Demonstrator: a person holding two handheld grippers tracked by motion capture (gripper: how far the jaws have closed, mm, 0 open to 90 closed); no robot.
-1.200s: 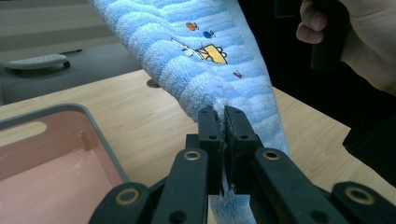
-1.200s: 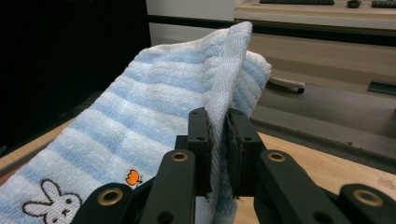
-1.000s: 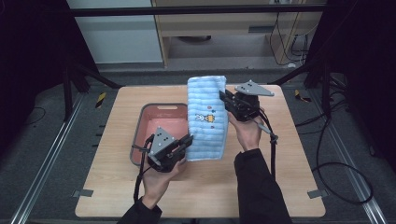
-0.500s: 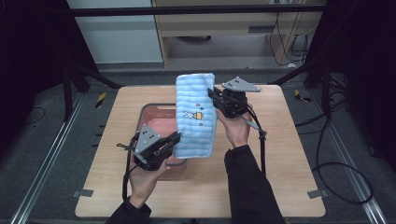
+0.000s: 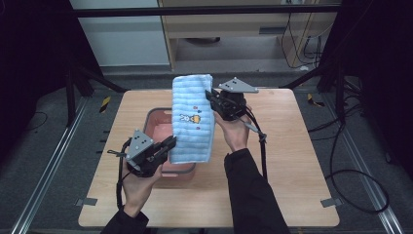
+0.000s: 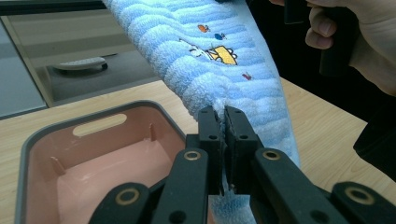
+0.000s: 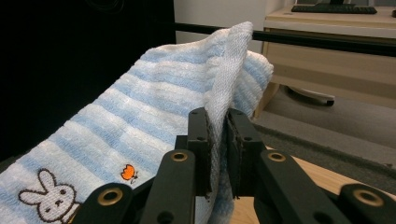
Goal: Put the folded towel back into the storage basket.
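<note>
A blue-and-white striped towel (image 5: 193,119) was held stretched between the two grippers, lifted off the table (image 5: 302,161) and hanging above the pink tub (image 5: 158,119). The left gripper (image 5: 168,145) was clamped on the towel's near edge — in the left gripper view its jaws were seen pressed together with the terry cloth (image 6: 219,60) pinched between them, the tub (image 6: 46,144) sitting just below and to one side. The right gripper (image 5: 210,97) was clamped on the far edge; in the right gripper view a fold of the towel's white hem (image 7: 224,84) was gripped between its jaws. The towel was tilted, far end higher than near end, with the embroidered rabbit-and-duck patch (image 5: 188,118) facing up toward the high view. The tub was partly covered by the towel's lower end — contact between the two could not be told.
</note>
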